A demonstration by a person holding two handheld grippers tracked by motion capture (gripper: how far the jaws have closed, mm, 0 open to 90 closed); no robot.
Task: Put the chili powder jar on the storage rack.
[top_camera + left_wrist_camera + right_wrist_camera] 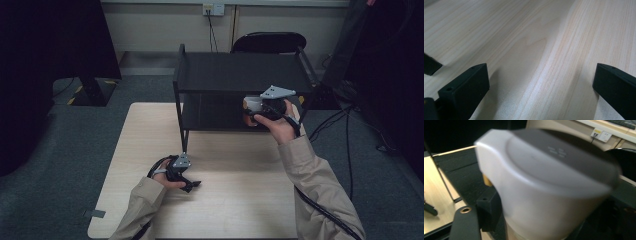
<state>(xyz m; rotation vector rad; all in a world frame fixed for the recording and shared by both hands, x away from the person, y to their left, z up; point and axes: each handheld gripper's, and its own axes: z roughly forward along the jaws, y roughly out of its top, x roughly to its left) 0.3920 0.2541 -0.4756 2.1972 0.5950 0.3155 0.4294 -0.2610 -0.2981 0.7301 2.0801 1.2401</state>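
A person is sitting at a pale wood table (235,200) with a gripper in each hand. A black 2-level shelf (240,75) is standing on the far part of the table, and a dark chair (270,42) is showing beyond it.

The left gripper (192,185) is resting low on the table at the near left, just in front of the shelf's near-left leg, pointing right. In the left gripper view its 2 jaws are standing wide apart over bare wood with nothing between them.

The right gripper (252,111) is being held up at the right front of the shelf, level with the gap between the 2 levels. It is clamping a white jar (544,195) with a grey lid (564,157); in the right gripper view the jar is sitting blurred between the jaws, with the lower shelf board behind it. In the high view the jar is showing as a small pale shape at the gripper's tip, just at the shelf's front edge.
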